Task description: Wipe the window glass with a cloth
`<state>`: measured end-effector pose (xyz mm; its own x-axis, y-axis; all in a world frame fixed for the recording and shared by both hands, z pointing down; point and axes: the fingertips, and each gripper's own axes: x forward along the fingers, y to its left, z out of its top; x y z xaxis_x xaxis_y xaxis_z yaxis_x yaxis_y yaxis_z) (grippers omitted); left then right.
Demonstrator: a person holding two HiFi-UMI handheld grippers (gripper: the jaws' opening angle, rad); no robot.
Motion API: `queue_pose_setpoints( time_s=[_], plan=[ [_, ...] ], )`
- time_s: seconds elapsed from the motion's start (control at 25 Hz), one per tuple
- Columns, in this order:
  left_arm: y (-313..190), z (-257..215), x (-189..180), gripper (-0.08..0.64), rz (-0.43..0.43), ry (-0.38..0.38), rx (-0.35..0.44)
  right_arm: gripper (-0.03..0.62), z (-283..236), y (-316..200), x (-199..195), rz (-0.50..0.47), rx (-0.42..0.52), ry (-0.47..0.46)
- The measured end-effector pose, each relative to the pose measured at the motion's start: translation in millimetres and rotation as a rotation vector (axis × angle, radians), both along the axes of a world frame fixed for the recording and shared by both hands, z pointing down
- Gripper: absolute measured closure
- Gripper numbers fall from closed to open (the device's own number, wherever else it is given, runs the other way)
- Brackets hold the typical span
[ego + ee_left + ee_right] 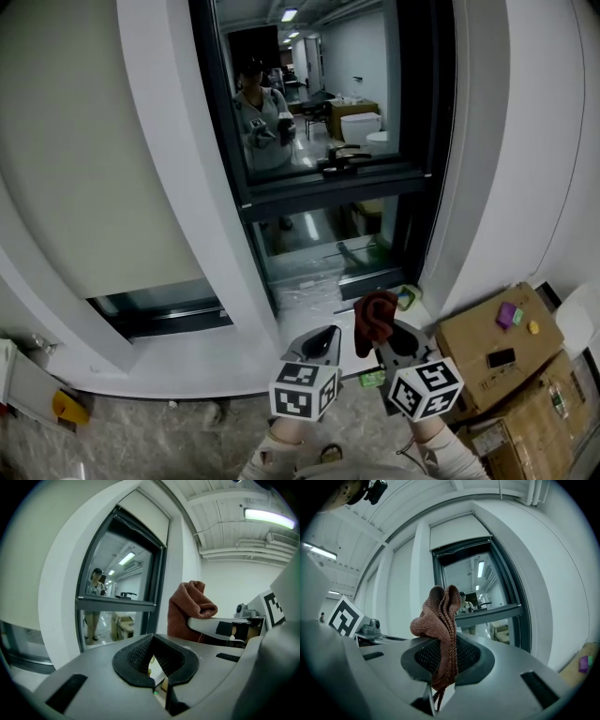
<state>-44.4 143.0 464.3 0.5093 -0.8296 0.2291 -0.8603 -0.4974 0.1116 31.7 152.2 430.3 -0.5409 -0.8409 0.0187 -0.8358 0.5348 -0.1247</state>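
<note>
Window glass [319, 94] ahead, prob. unwiped: right claw [386, 342] pinches cloth [375, 319], left claw [321, 342] closed w/ nothing. I've all wiping left.

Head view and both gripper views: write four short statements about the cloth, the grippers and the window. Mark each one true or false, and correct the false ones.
1. The right gripper is clamped on a reddish-brown cloth. True.
2. The left gripper grips a corner of the same cloth. False: its jaws are together with nothing between them.
3. The cloth is pressed flat against the window glass. False: it is bunched upright in the jaws and held short of the glass.
4. Cardboard boxes lie to the right of the window. True.
</note>
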Motion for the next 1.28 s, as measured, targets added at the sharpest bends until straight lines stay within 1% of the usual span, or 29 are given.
queue_pose_setpoints(
  time_s=[0.32, 0.6, 0.76, 0.96, 1.16, 1.28],
  plan=[
    [-60, 1, -27, 0.555, 0.038, -0.012, -0.002, 0.541, -2, -60, -24, 0.038, 0.006, -0.009],
    [-97, 1, -41, 0.555, 0.051, -0.011, -0.003, 0.541, -3, -90, -33, 0.065, 0.005, -0.014],
    [-115, 1, -44, 0.555, 0.047, -0.002, -0.005, 0.541, 0, -106, -37, 0.06, -0.005, 0.006],
    [-138, 3, -43, 0.555, 0.041, -0.003, -0.012, 0.541, 3, -130, -36, 0.056, -0.011, 0.004],
    [-167, 2, -39, 0.555, 0.033, -0.005, -0.005, 0.541, 2, -164, -35, 0.038, -0.005, -0.004],
    [-188, -2, -39, 0.555, 0.013, -0.004, 0.003, 0.541, -1, -187, -36, 0.013, 0.005, -0.001]
  ],
)
